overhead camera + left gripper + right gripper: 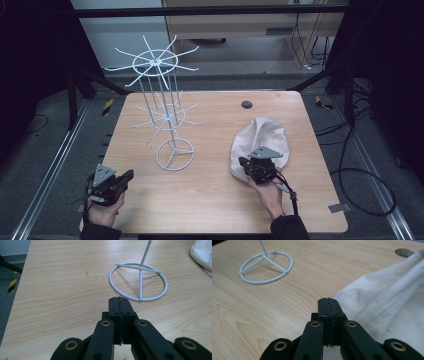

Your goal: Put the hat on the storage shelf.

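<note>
Standing on four dark floor strips, a big wooden table [210, 200] is seen from above. On its far left part a tall white wire rack [165, 107] is stood upright, with a round ring foot [138, 281] and thin arms spread out at two levels. To the right of the rack, well apart from it, a white cloth bag [257, 142] is laid flat on the table. The right gripper [245, 163] is held at the near left edge of the bag, and its jaws are pressed together with nothing between them. The left gripper [129, 175] is held over the near left corner of the table, well apart from the bag, and its jaws are pressed together too, with nothing held.
</note>
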Action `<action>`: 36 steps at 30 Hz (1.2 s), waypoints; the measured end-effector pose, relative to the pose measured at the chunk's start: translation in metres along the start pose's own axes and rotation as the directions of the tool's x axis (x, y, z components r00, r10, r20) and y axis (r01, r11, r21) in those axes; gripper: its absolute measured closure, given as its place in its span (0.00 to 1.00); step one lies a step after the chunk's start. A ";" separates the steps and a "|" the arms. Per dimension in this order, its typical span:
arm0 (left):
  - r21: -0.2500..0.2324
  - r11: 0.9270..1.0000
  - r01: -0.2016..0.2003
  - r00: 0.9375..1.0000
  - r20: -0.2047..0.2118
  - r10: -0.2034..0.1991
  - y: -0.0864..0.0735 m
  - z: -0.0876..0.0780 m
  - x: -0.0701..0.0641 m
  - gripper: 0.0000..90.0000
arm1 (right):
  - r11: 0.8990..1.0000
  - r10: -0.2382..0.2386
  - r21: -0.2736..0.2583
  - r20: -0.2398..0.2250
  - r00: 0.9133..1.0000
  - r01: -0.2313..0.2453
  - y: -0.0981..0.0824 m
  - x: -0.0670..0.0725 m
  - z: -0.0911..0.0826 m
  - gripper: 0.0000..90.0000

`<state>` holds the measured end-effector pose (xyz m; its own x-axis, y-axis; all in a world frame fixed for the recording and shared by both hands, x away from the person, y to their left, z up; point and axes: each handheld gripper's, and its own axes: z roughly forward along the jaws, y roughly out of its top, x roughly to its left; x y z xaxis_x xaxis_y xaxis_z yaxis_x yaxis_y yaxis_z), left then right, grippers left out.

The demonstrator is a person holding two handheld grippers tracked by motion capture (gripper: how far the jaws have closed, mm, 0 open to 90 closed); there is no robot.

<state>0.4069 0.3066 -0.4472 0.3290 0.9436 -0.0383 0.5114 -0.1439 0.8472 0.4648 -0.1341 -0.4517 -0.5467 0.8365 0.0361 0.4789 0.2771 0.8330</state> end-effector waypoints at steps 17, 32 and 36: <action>-0.017 1.000 -0.003 1.000 0.014 0.003 0.001 -0.003 -0.004 0.99 | 0.995 -0.008 0.103 0.049 0.999 0.003 -0.018 -0.003 -0.003 1.00; -0.004 1.000 -0.024 0.999 0.037 0.024 0.000 -0.002 -0.011 0.99 | 0.992 0.031 0.116 0.104 0.994 -0.043 -0.049 -0.035 -0.050 1.00; -0.005 1.000 -0.026 0.999 0.035 0.027 0.000 -0.002 -0.012 0.99 | 0.991 0.045 0.118 0.118 0.992 -0.059 -0.053 -0.039 -0.056 1.00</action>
<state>0.4016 0.2963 -0.4457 0.3700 0.9284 -0.0342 0.4987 -0.1674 0.8505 0.4226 -0.2079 -0.4662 -0.4398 0.8981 0.0087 0.5880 0.2806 0.7586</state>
